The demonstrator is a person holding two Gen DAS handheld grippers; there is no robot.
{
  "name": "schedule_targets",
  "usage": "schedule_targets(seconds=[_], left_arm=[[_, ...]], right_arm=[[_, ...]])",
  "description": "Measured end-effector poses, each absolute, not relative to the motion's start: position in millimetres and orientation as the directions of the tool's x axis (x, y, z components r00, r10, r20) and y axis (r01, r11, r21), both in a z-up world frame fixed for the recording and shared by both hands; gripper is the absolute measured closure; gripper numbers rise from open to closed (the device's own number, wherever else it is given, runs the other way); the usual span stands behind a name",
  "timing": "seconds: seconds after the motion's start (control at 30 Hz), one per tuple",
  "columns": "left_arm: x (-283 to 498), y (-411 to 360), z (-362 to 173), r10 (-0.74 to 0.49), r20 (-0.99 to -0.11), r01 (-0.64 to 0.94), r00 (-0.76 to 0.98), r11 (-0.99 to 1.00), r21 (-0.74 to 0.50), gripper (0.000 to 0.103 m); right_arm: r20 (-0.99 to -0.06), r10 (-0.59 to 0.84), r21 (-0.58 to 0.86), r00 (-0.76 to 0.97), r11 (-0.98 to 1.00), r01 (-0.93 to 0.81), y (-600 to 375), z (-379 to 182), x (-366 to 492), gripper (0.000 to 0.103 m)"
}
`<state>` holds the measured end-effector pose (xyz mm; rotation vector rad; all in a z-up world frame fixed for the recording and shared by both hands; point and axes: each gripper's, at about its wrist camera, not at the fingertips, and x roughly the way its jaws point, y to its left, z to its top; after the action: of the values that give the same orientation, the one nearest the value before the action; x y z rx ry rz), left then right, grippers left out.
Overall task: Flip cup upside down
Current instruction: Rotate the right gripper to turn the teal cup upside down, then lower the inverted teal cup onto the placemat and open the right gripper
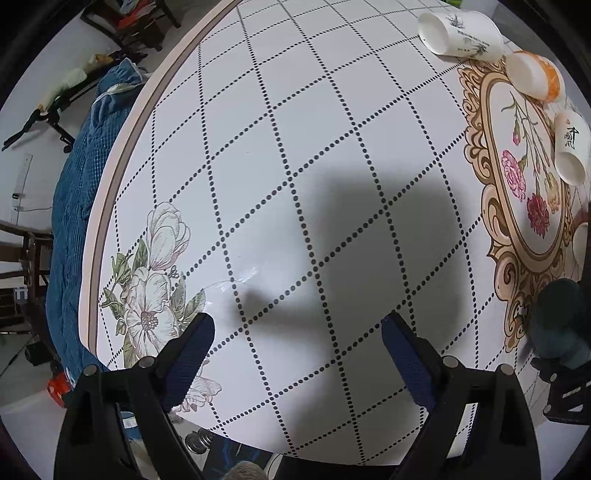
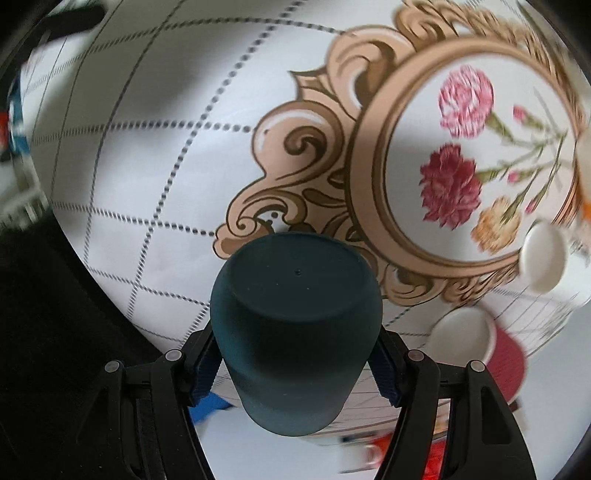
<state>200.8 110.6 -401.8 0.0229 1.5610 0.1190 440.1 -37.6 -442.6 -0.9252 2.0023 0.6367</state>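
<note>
- The dark teal cup [image 2: 297, 332] is clamped between the two fingers of the right gripper [image 2: 295, 363], with its flat closed base turned toward the camera and away from the wrist.
- The cup is held in the air above the round patterned table [image 2: 147, 177], near the ornate flower medallion [image 2: 461, 158]; no contact with the tabletop is seen.
- The grasp and lift are judged done, and the turn appears under way, since the view is blurred.
- Setting the cup mouth-down on the table and releasing it are judged to be left.
- The left gripper [image 1: 297, 354] is held with its fingers apart and empty over the bare table.
- Several other cups lie on their sides beyond, among them a white printed cup [image 1: 461, 35] and an orange cup [image 1: 535, 75].
</note>
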Motion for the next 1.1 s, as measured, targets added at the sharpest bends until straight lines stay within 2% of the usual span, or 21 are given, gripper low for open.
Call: schedule_targets(seconds=[0.27, 0.53, 0.57, 0.63, 0.83, 0.97, 1.1], left_arm=[[205.9, 99.5, -402.5, 0.088, -0.996, -0.037, 0.002, 0.995, 0.088, 0.01], [209.3, 91.3, -404.1, 0.088, -0.996, -0.011, -0.001, 0.996, 0.088, 0.01], [209.7, 89.8, -404.2, 0.089, -0.996, -0.007, -0.002, 0.996, 0.089, 0.01], [209.8, 87.7, -404.3, 0.088, -0.996, 0.0, -0.002, 0.996, 0.088, 0.01], [214.2, 71.5, -408.7, 0.082, -0.997, 0.022, -0.011, 0.996, 0.082, 0.01], [214.7, 65.6, -408.6, 0.075, -0.997, 0.033, -0.02, 0.997, 0.074, 0.01], [216.4, 55.9, -411.4, 0.08, -0.996, 0.048, -0.029, 0.996, 0.079, 0.01]], right_arm=[[-0.828, -0.228, 0.148, -0.513, 0.793, -0.591, -61.4, -453.6, 512.4, 0.032], [-0.811, -0.142, 0.17, -0.567, 0.871, -0.461, -102.4, -446.6, 542.2, 0.031], [-0.803, -0.137, 0.17, -0.581, 0.881, -0.441, -109.6, -447.2, 548.3, 0.03], [-0.809, -0.118, 0.174, -0.575, 0.887, -0.428, -121.3, -444.7, 552.7, 0.016], [-0.849, -0.11, 0.157, -0.516, 0.881, -0.446, -131.3, -417.5, 580.4, 0.015], [-0.866, -0.1, 0.141, -0.491, 0.892, -0.43, -133.9, -410.3, 591.9, 0.015], [-0.872, -0.066, 0.159, -0.485, 0.899, -0.408, -141.0, -408.2, 592.8, 0.032]])
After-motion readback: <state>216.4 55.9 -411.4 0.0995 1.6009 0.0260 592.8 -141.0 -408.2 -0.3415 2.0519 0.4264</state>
